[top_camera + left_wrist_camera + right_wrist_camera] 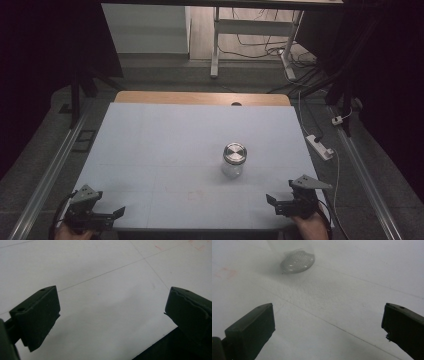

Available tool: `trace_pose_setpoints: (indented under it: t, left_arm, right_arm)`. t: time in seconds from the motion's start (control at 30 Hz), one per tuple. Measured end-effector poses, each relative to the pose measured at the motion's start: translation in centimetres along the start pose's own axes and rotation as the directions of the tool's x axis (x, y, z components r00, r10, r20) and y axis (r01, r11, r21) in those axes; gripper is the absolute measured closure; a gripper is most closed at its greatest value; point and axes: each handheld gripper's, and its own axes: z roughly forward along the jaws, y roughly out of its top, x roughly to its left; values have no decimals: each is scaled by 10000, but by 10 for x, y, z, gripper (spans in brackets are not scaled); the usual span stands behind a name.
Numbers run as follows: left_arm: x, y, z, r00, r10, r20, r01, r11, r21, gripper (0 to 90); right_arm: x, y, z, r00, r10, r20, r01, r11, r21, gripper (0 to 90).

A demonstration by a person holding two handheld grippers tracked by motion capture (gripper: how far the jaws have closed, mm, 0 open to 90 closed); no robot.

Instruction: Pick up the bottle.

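A clear glass jar [234,161] with a silver metal lid stands upright right of the middle of the pale blue table [165,145]. Its glass base [297,262] appears at the top of the right gripper view. My left gripper [119,213] rests at the table's near left corner, open, with bare table between its jaws [112,307]. At the near right corner my right gripper [270,201] is open too, nothing between its fingers [328,322], a short way in front of and right of the jar.
A wooden strip [200,98] borders the table's far edge. Beyond it stand a white desk frame [216,45] and loose cables on the floor. A white power strip [320,147] lies off the right edge. The table's front edge shows dark [162,350] beside my left gripper.
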Motion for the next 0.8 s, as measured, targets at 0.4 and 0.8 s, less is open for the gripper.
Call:
trace_pose_setpoints:
  t: [0.4, 0.8]
  left_arm:
    - [-2, 3, 5, 9995, 320, 37, -321, 9989, 343, 15]
    - [-1, 3, 6, 9995, 252, 176, -260, 9986, 460, 22]
  right_arm:
    - [-2, 0, 1, 9990, 233, -371, -228, 9996, 139, 0]
    - [1, 1, 3, 9989, -72, -466, 90, 9992, 394, 0]
